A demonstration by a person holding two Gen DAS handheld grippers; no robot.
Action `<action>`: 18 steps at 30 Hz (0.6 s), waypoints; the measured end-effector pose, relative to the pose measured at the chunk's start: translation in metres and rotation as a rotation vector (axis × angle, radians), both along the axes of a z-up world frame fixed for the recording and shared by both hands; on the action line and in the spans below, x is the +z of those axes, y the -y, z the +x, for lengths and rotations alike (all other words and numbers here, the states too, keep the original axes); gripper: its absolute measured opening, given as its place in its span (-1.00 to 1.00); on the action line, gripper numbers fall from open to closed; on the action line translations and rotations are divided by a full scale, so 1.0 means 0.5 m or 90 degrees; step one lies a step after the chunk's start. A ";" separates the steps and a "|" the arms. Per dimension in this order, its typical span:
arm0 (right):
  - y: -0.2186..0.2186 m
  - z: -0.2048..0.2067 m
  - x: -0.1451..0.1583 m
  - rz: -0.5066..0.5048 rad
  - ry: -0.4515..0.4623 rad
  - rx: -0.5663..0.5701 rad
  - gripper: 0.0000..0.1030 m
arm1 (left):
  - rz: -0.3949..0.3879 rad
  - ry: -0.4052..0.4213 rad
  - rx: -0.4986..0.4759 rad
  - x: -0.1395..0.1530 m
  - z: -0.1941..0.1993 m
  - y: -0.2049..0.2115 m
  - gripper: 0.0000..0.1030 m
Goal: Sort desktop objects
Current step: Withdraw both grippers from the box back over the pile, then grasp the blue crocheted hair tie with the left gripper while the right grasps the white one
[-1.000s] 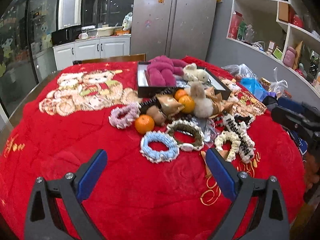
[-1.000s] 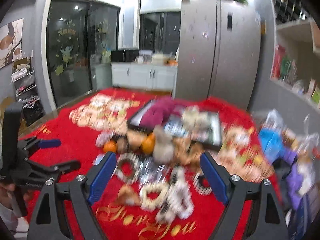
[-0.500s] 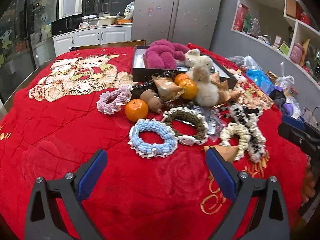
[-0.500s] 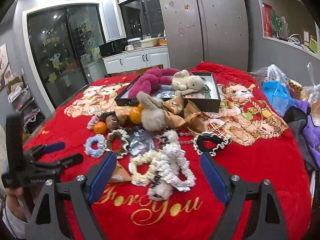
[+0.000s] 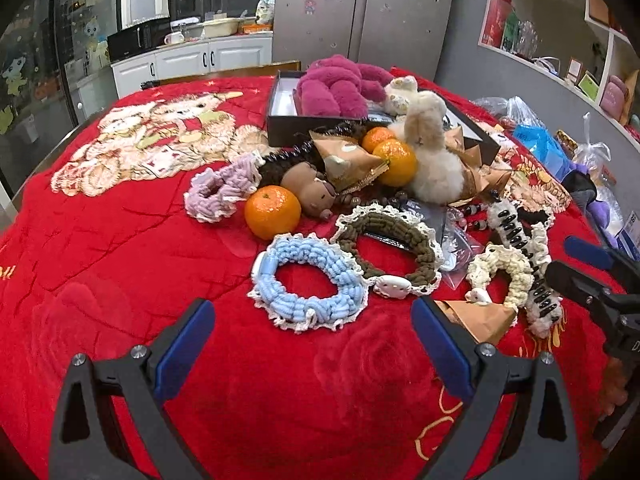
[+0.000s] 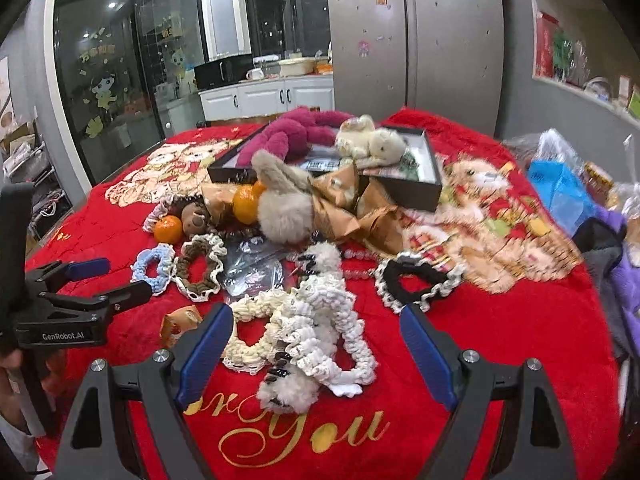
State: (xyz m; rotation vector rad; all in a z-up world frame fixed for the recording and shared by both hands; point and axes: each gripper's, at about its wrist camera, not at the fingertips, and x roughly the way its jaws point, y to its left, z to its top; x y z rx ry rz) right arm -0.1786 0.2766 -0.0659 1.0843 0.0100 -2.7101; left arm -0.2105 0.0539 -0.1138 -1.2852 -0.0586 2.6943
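Observation:
A heap of small things lies on the red blanket point(image 5: 120, 280). My left gripper point(image 5: 310, 316) is open, just short of a blue scrunchie point(image 5: 308, 280); a brown scrunchie point(image 5: 392, 240) and an orange point(image 5: 273, 211) lie behind it. My right gripper point(image 6: 316, 316) is open, its fingers either side of a pile of white scrunchies and a fluffy hair clip point(image 6: 320, 320), not touching. A black scrunchie with white trim point(image 6: 416, 280) lies to its right. Further back a black box point(image 6: 424, 196) holds a magenta plush point(image 6: 296, 132) and a cream plush point(image 6: 376, 144).
A beige plush point(image 5: 432, 160), brown snack packets point(image 6: 360, 216), a lilac scrunchie point(image 5: 218, 192) and clear bags point(image 6: 252, 268) crowd the middle. Plastic bags point(image 6: 560, 184) and purple cloth point(image 6: 624, 280) lie at the table's right. A fridge and shelves stand behind.
Both grippers have sunk toward the tabletop and come nearer the heap, which fills more of each view. Both pairs of jaws stay equally wide; nothing on the table has moved.

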 end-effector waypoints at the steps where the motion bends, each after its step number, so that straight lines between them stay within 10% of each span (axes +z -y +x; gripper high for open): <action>1: -0.002 -0.008 -0.009 -0.014 0.012 0.002 0.70 | 0.005 0.007 0.000 -0.006 -0.007 -0.001 0.93; 18: -0.034 -0.051 -0.078 -0.062 0.068 -0.046 0.70 | -0.009 0.031 -0.011 -0.043 -0.048 -0.011 0.89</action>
